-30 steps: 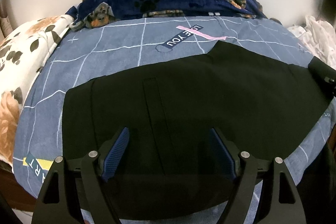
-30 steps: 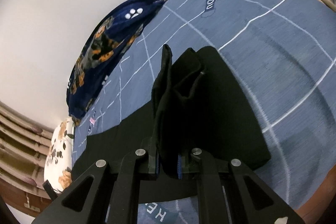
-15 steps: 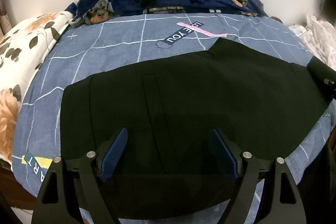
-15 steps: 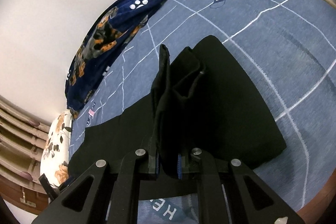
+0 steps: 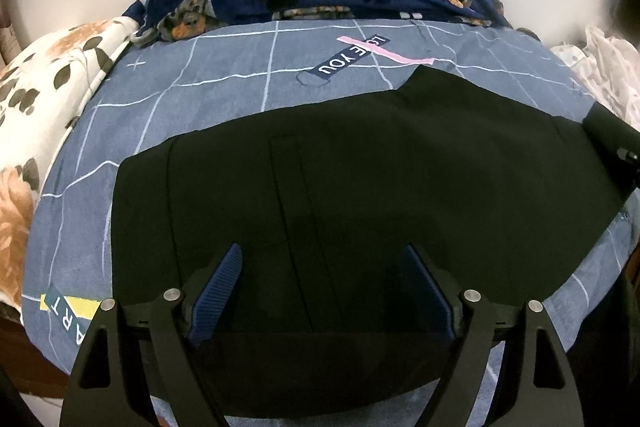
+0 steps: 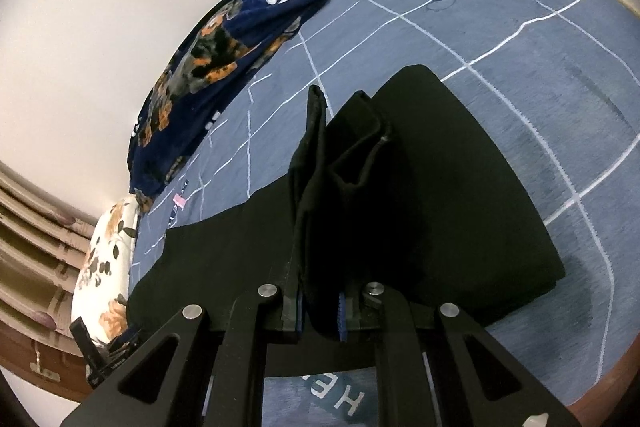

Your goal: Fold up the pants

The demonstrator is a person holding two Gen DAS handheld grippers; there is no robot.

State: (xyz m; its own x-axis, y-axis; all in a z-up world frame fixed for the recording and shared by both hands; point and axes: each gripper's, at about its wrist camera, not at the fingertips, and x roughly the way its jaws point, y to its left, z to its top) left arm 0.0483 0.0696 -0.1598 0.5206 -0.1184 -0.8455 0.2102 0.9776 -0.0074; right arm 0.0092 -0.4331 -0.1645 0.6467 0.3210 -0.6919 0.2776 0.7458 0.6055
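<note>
The right gripper (image 6: 320,311) pinches a raised bunch of the black pants (image 5: 360,187), while the left gripper (image 5: 320,267) hangs spread wide above them.

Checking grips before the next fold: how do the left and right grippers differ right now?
The left gripper stands open above the flat black pants, holding nothing; the right gripper is shut on a bunched fold of those pants, lifted off the blue sheet. Both have blue pads and point down at the bed.

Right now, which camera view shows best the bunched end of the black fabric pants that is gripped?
The right wrist view: the bunched end of the black fabric pants stands pinched in the right tongs. The left wrist view shows only the flat part.
</note>
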